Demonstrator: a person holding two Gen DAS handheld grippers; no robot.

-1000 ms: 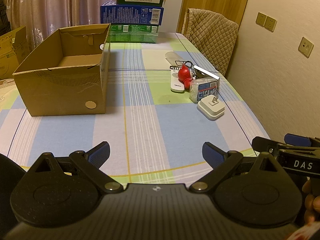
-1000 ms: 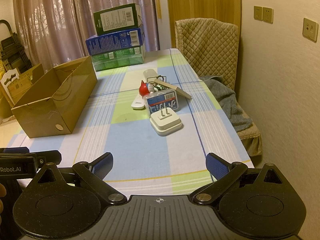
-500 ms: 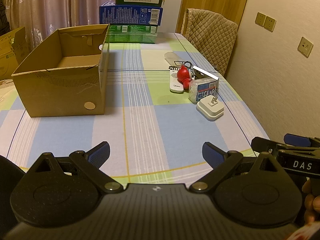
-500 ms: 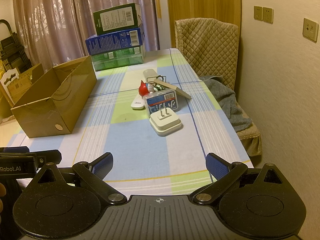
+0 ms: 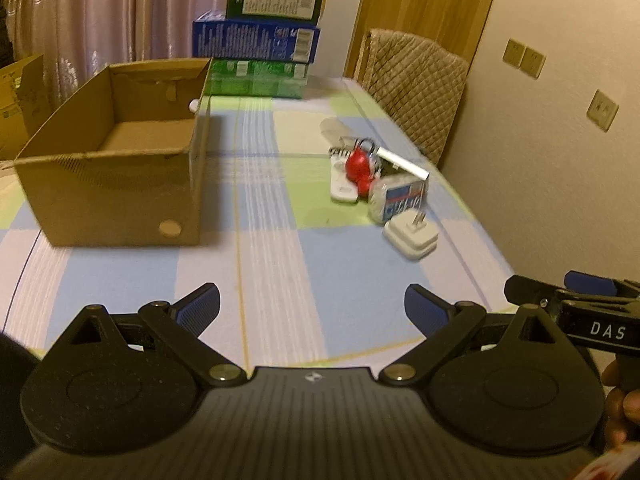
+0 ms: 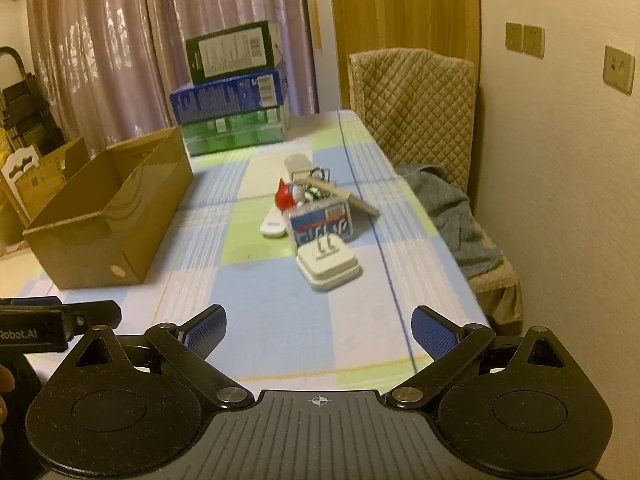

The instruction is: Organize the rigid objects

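Both grippers, left [image 5: 312, 300] & right [image 6: 318, 326], hover w/ jaws apart, empty, near counter [image 6: 280, 312] edge. Clutter pile sits mid-counter: white plug adapter [image 6: 329, 266] nearest, touching blue card pack [image 6: 322, 227], red toy [image 6: 284, 198] behind. Cardboard box [image 5: 116, 184] well apart, left. Risk: grabbing adapter off-centre nudges pack, topples pile.

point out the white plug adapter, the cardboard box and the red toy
white plug adapter [image 6: 330, 266], right wrist view, top face below the prongs
cardboard box [image 5: 116, 196], left wrist view, near front wall
red toy [image 5: 357, 163], left wrist view, rounded body
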